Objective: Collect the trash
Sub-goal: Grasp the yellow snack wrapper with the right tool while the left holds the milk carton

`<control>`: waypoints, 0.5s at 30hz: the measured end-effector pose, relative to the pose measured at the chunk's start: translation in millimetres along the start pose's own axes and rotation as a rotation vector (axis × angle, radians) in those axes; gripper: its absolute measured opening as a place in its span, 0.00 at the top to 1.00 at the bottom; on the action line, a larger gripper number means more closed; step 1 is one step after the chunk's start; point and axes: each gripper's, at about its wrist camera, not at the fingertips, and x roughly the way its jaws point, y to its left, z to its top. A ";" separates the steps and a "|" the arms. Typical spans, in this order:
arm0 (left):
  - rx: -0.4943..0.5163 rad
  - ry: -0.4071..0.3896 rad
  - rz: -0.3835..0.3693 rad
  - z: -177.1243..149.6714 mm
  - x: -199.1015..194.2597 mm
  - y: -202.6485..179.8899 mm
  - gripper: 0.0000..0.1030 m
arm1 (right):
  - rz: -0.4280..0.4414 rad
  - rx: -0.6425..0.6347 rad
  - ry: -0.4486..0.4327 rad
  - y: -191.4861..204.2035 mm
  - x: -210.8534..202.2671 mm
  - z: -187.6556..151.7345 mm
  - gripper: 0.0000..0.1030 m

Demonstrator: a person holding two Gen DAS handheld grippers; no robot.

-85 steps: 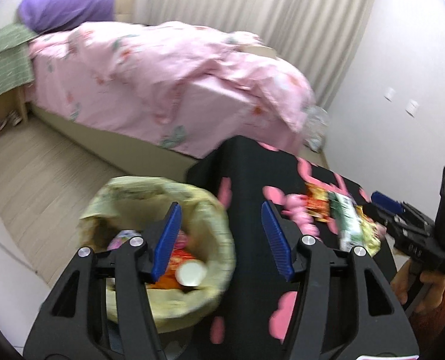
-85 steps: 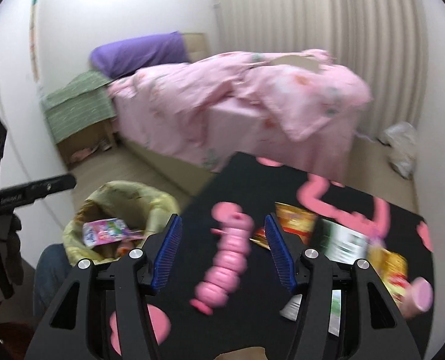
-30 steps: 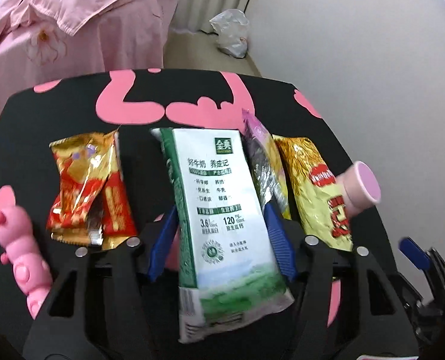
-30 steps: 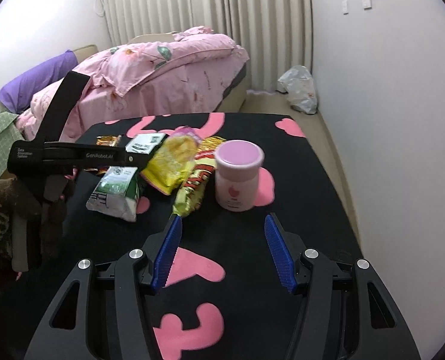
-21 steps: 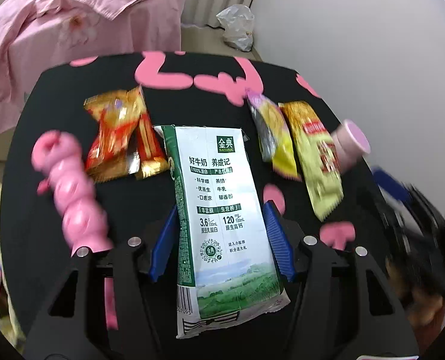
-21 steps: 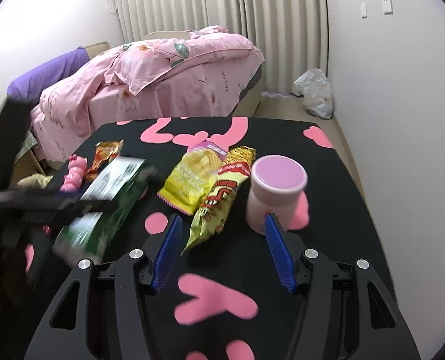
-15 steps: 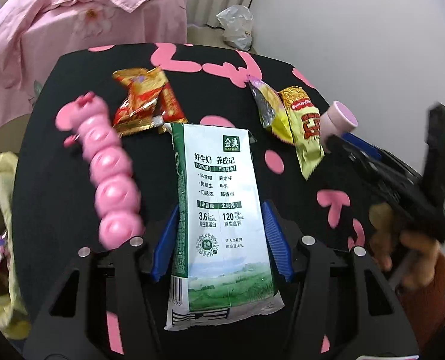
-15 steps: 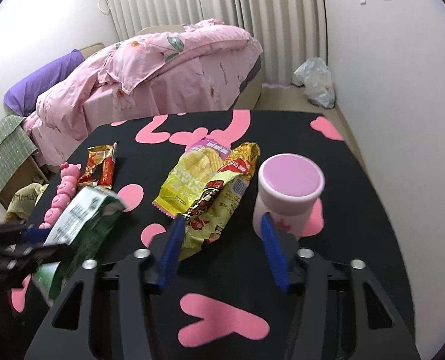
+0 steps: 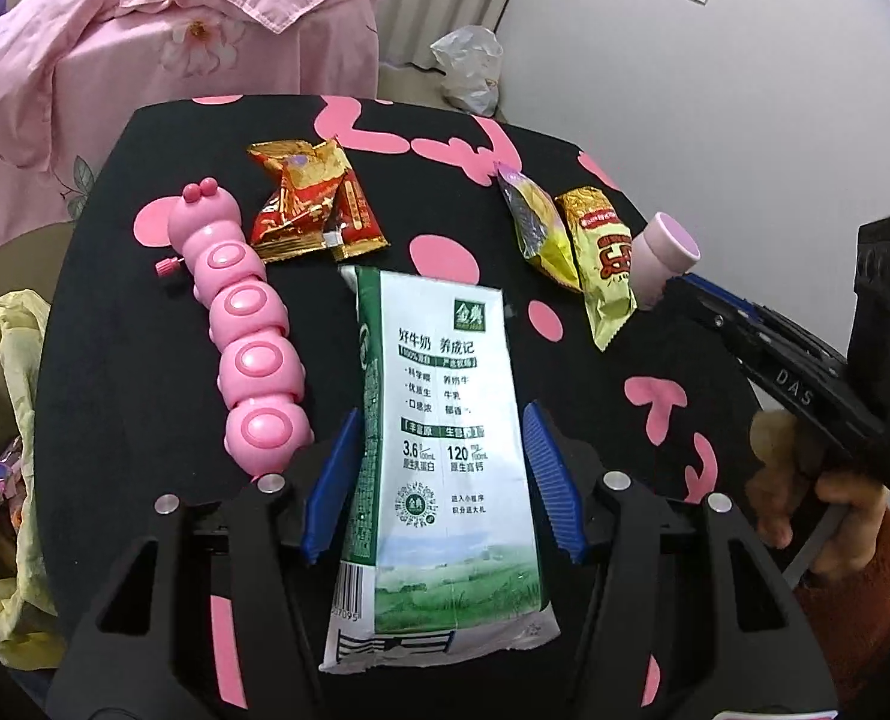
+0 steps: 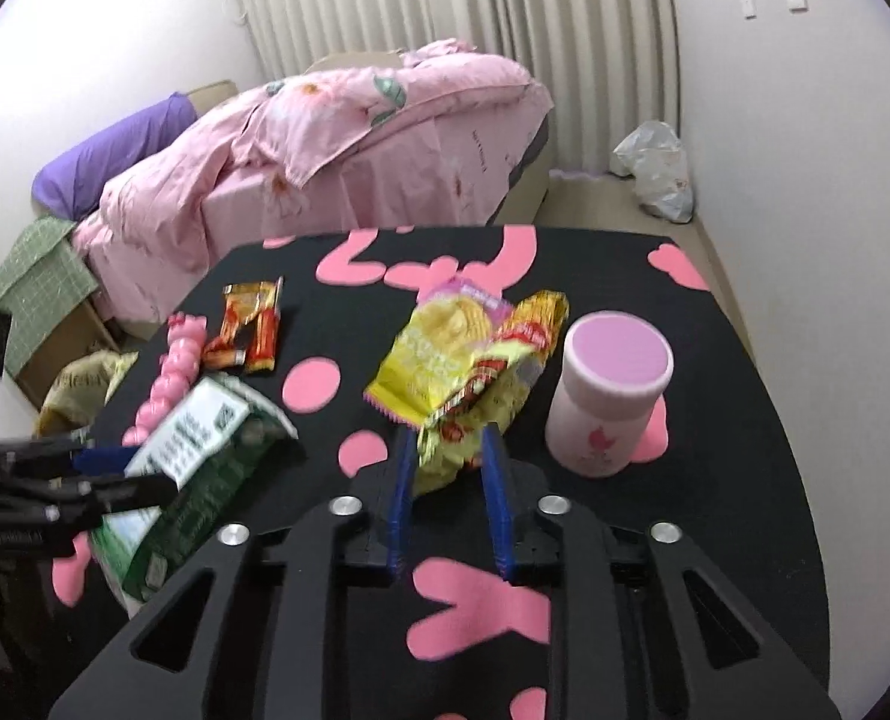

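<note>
Gripped between the blue pads of the left gripper (image 9: 439, 474), a green-and-white milk carton (image 9: 439, 450) is held above the black table (image 9: 139, 300). The right gripper's (image 10: 448, 486) jaws are closing around the yellow snack bag (image 10: 481, 396), just left of the pink-lidded cup (image 10: 610, 390). A pink caterpillar toy (image 9: 244, 330) is parked left of the carton.

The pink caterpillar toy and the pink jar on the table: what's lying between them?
In the left wrist view, between the caterpillar toy and the pink jar lie red-gold wrappers, the held milk carton, and two yellow snack bags.
</note>
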 end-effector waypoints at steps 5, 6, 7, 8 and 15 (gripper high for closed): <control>0.028 -0.019 0.008 1.4 -6.1 -3.2 0.48 | -0.041 0.053 0.016 -6.4 27.5 9.3 0.58; 0.030 -0.023 0.005 1.6 -7.5 -2.9 0.48 | -0.050 0.057 0.031 -8.3 35.2 10.4 0.58; 0.032 -0.026 0.000 2.1 -9.1 -2.4 0.48 | -0.051 0.061 0.047 -9.5 41.6 10.5 0.58; 0.034 -0.028 -0.006 2.7 -10.7 -1.8 0.47 | -0.041 0.067 0.075 -11.6 49.0 9.7 0.58; 0.110 0.017 0.015 10.1 2.7 -10.6 0.41 | 0.014 0.024 0.112 -9.9 28.7 -12.4 0.83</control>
